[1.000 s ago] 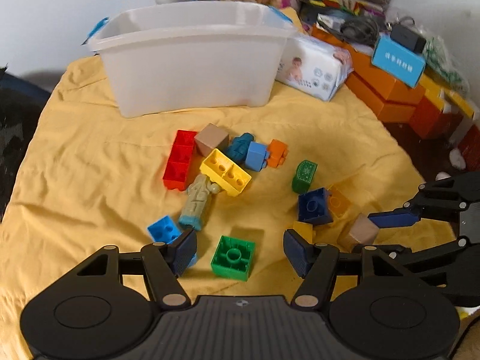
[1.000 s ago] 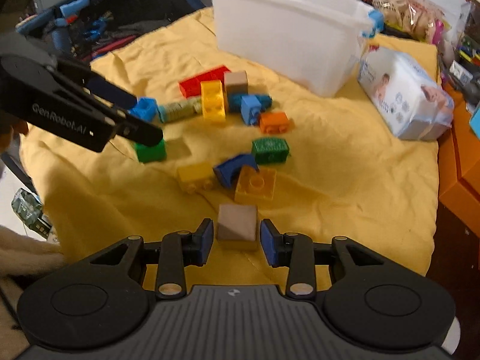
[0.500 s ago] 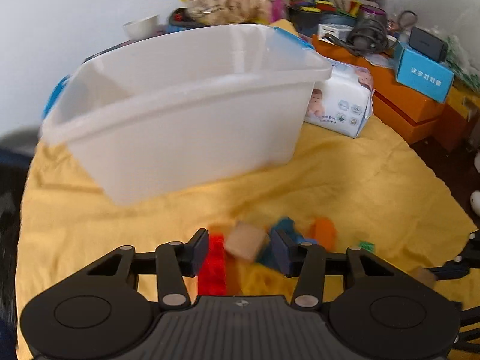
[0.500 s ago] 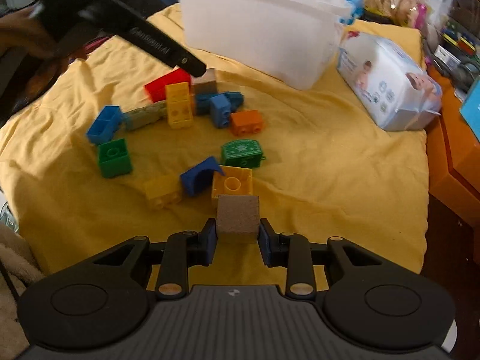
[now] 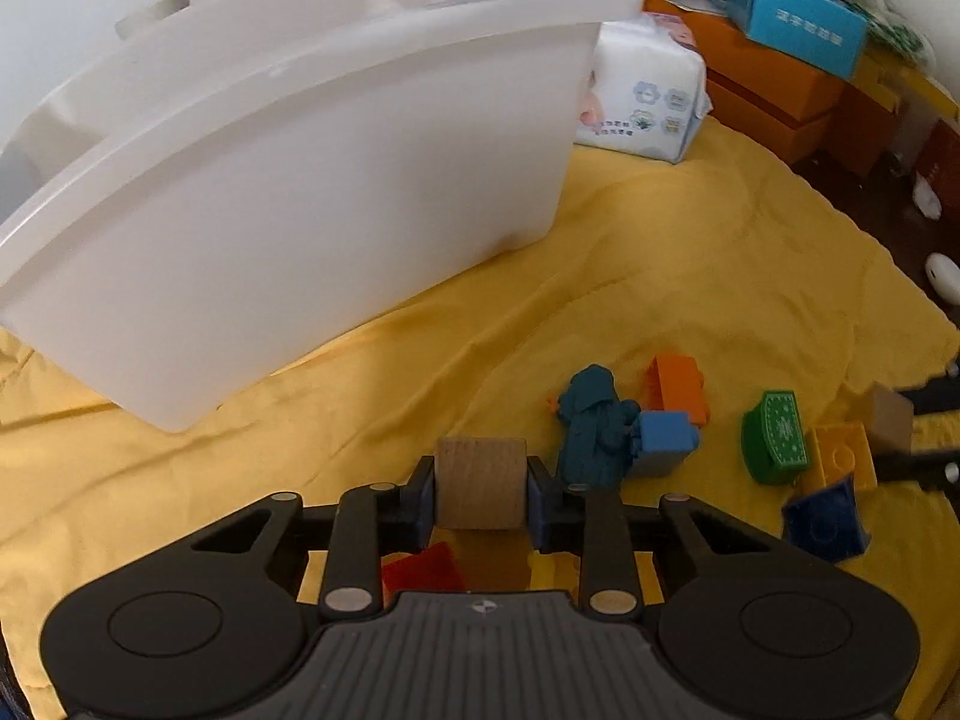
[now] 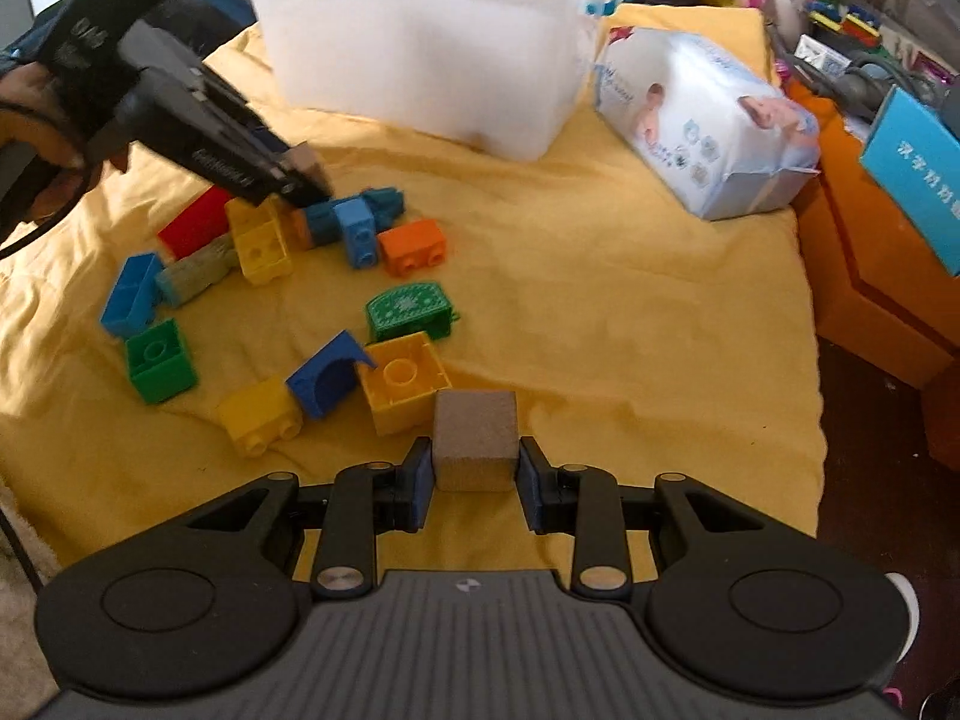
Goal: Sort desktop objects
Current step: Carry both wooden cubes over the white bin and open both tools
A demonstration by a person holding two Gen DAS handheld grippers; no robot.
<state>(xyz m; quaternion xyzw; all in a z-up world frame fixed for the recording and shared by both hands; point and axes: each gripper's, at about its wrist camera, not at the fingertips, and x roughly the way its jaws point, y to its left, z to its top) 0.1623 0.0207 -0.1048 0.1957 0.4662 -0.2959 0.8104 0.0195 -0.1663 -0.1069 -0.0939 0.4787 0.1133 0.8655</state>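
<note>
My left gripper (image 5: 480, 485) has a tan wooden cube (image 5: 480, 471) between its blue pads, which touch both sides as the jaws close. It stands in front of the white plastic bin (image 5: 300, 192), over a red brick (image 5: 423, 567). The right wrist view shows the left gripper (image 6: 300, 174) with that cube (image 6: 309, 157) at its tip. My right gripper (image 6: 476, 480) is shut on a second tan cube (image 6: 476, 438), just off the yellow cloth (image 6: 600, 330) beside a yellow brick (image 6: 402, 381).
Several plastic bricks lie on the cloth: orange (image 6: 414, 246), green (image 6: 161, 360), blue (image 6: 327, 381), a teal figure (image 5: 594, 426). A wipes pack (image 6: 708, 120) lies right of the bin (image 6: 420, 60). Orange boxes (image 6: 870, 276) line the right edge.
My left gripper moved from above the green brick towards the bin and closed around the tan cube by the red brick. My right gripper's pads closed onto their own cube.
</note>
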